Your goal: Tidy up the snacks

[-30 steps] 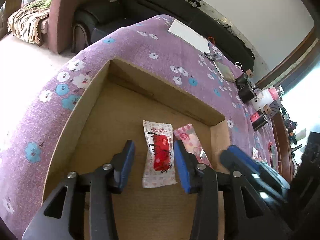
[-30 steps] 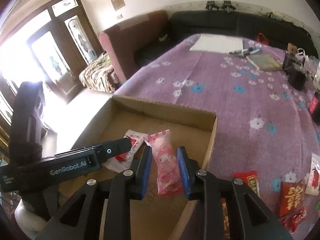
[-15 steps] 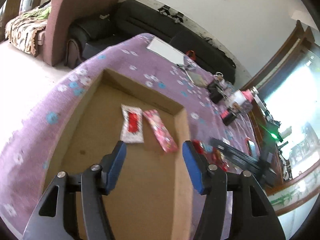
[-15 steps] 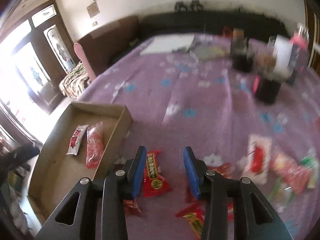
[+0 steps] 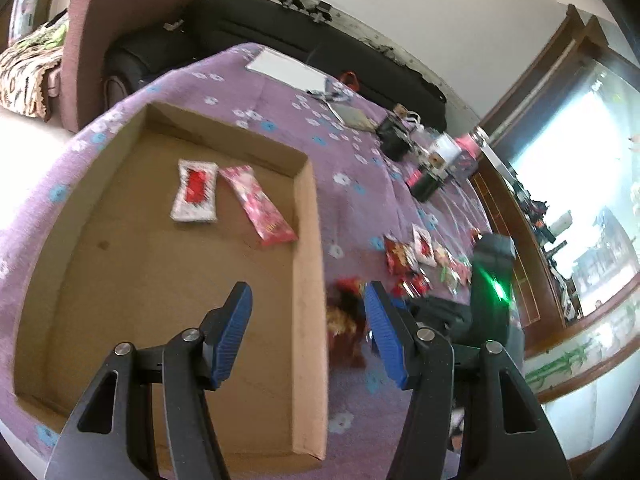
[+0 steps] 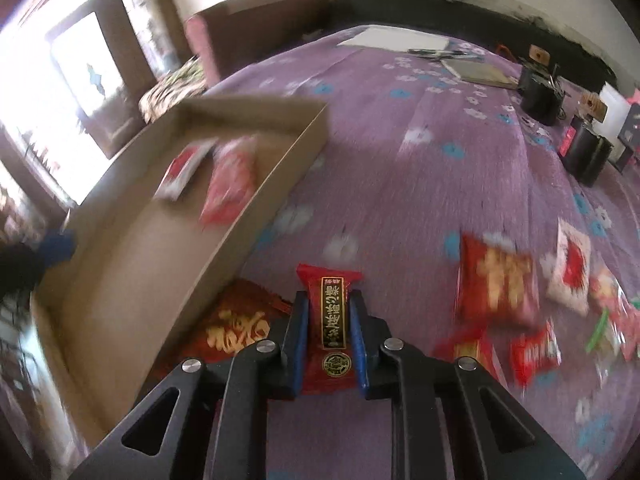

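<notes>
Jaws of the right gripper (image 6: 329,312) are closed on a red snack packet with a black label (image 6: 330,300); the packet is pinched lengthwise between the blue pads (image 6: 301,322), its top edge sticking out past the fingertips. It is held just beside the right wall of the cardboard box (image 6: 256,204), outside it, above a larger red packet with yellow characters (image 6: 236,332) lying against that wall. More packets are scattered on the purple floral tablecloth (image 6: 400,184) to the right. Jaws of the left gripper (image 5: 306,312) are spread wide and hold nothing; they are positioned over the box's right wall (image 5: 308,280). Inside the box, a white-and-red packet (image 5: 195,190) and a pink packet (image 5: 260,206) are laid side by side.
</notes>
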{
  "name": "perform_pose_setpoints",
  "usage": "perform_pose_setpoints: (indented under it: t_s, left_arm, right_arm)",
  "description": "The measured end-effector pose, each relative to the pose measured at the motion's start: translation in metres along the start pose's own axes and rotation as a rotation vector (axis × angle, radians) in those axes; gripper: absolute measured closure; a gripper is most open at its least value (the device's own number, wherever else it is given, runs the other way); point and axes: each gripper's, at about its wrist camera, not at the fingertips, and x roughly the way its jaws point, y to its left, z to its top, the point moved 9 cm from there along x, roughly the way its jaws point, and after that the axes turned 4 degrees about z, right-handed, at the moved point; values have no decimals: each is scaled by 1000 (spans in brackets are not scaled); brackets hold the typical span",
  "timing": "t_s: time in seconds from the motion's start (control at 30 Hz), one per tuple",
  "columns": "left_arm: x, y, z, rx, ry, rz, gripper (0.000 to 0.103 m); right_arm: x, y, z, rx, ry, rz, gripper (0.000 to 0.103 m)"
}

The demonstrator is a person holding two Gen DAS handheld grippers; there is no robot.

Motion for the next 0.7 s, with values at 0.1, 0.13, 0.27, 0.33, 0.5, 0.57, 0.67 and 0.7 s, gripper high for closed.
perform_pose_setpoints:
  t_s: [0.1, 0.13, 0.27, 0.33, 0.5, 0.57, 0.67, 0.7]
  left_arm:
    - [3, -16, -14, 51, 24, -10, 46]
    - [4, -22, -19, 72, 31, -14, 46]
    - [6, -37, -28, 109, 36, -29, 46]
    - [5, -39, -30, 102, 32, -27, 46]
    - [-6, -32, -33, 80, 16, -9, 46]
    - [-9, -28, -34, 70, 12, -1, 46]
    - [-15, -19, -35, 51, 5, 13, 46]
    - [-17, -16, -35, 46, 3, 16, 46]
  right_arm:
    - [-19, 4, -31, -22, 13, 7, 84]
    - [-27, 2, -42, -20, 15, 12, 84]
    - [-48, -15, -70, -12, 4, -49, 80]
    - [-57, -19, -72, 7, -34, -56, 77]
    - [-73, 7, -49, 45, -137, 75, 71]
    - [-62, 25, -36, 43, -124, 137, 71]
    - [-39, 42, -25, 53, -91, 176, 72]
    - [-31, 45, -23, 56, -77, 183, 71]
